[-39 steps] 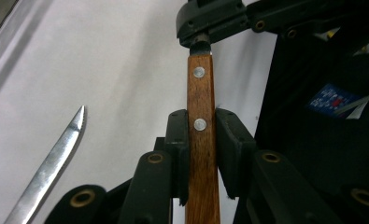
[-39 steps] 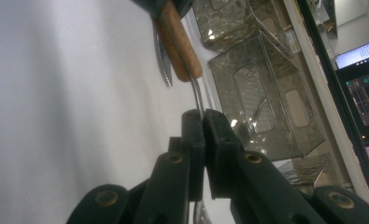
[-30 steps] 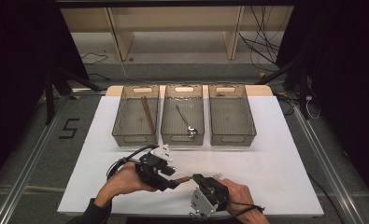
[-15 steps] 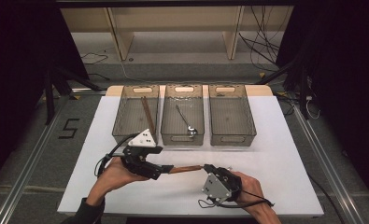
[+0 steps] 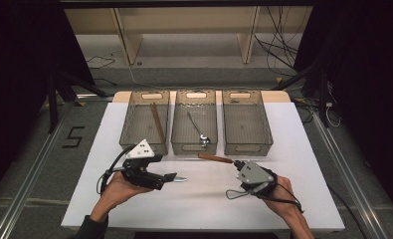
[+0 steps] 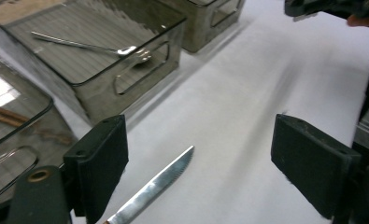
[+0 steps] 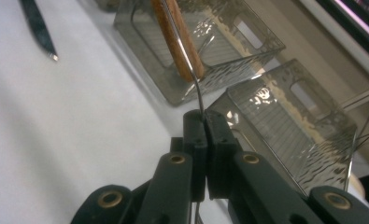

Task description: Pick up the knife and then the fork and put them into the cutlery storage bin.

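Sorting cutlery into bins: right tongs (image 7: pixel 204 122) clenched on wooden-handled utensil (image 5: pixel 215 158), bound binward; left tongs (image 6: pixel 198 161), just opening, released steel knife (image 6: pixel 150 188).

Three smoky bins (image 5: pixel 247 119) side by side; spoon (image 5: pixel 198 128) in middle, brown sticks (image 5: pixel 157 122) in left.

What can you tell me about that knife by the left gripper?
The knife shows a slim, shiny metal blade with a finely serrated edge and a pointed tip. Its handle end is out of sight. It seems to lie flat on the white table, between the wide-apart jaws of the left gripper, which have just been opening. It runs close by one jaw, but I cannot tell if they touch. The tip points away from the gripper.
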Demonstrator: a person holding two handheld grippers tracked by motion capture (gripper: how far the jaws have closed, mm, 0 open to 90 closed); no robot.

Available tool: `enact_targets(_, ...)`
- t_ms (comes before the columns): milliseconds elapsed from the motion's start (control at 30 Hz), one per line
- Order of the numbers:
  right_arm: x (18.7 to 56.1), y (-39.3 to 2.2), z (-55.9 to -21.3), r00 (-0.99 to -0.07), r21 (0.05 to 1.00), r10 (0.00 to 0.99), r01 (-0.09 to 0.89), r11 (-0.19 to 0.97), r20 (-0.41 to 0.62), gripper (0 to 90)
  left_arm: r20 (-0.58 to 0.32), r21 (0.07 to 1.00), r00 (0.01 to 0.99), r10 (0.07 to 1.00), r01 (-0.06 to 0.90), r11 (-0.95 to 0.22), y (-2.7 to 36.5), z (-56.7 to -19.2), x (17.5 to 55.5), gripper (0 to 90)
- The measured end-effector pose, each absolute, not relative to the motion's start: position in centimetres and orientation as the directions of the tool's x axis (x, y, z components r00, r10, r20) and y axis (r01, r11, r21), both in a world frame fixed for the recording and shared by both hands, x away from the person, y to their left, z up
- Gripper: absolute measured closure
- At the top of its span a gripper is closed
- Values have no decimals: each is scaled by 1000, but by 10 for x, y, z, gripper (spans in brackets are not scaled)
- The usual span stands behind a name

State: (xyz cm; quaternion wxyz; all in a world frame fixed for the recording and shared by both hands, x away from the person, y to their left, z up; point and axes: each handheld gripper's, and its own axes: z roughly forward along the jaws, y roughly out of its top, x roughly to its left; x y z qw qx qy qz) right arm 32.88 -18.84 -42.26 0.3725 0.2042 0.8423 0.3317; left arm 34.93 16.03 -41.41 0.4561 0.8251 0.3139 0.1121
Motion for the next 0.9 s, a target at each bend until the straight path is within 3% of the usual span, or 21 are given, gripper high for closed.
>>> enact_targets(567, 383, -208, -392, -650, 827, 759, 411, 384, -29, 888, -114, 863, 714, 690, 415, -287, 181, -461, 335, 169)
enact_targets(900, 418, -216, -377, -589, 802, 800, 530, 275, 114, 888, -101, 874, 700, 707, 402, -273, 184, -469, 327, 164)
